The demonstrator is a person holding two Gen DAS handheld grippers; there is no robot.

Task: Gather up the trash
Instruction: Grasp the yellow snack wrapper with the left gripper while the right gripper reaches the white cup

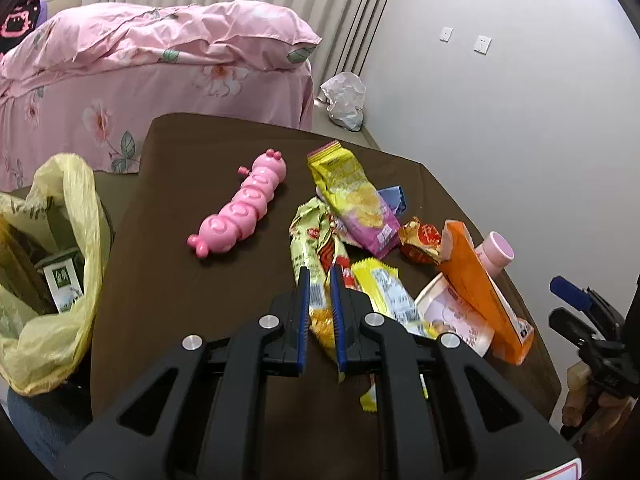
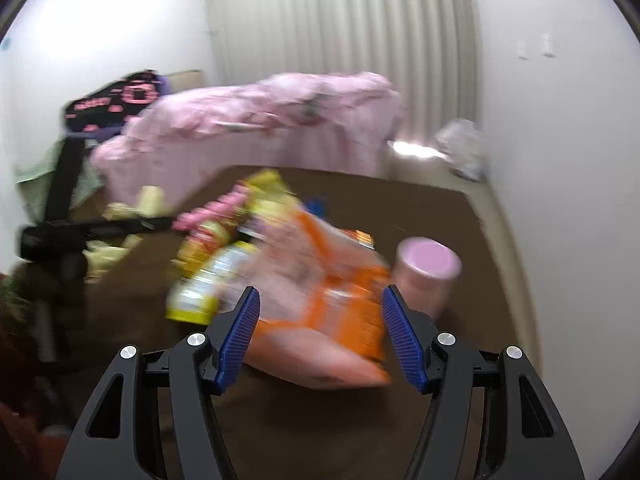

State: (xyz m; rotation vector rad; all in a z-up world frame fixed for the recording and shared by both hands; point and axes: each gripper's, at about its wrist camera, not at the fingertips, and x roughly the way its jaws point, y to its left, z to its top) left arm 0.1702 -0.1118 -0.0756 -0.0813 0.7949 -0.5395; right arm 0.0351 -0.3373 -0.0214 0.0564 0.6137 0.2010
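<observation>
My left gripper (image 1: 320,276) is shut on a long green and yellow snack wrapper (image 1: 310,236) that lies on the brown table (image 1: 180,320). Around it are a yellow and purple chip bag (image 1: 356,200), a yellow wrapper (image 1: 384,288), a red and gold wrapper (image 1: 420,240), an orange box (image 1: 480,292) and a pink bottle (image 1: 500,248). A yellow trash bag (image 1: 72,208) stands open at the table's left. My right gripper (image 2: 320,292) is open, and the blurred orange box (image 2: 344,280) lies between and just ahead of its pads (image 2: 244,320). The pink bottle (image 2: 424,272) stands to its right.
A pink caterpillar toy (image 1: 240,208) lies left of the wrappers. A pink-covered bed (image 1: 160,60) stands behind the table, and a white plastic bag (image 1: 344,100) sits on the floor by the wall. The right gripper (image 1: 576,300), held in a hand, shows at the right edge.
</observation>
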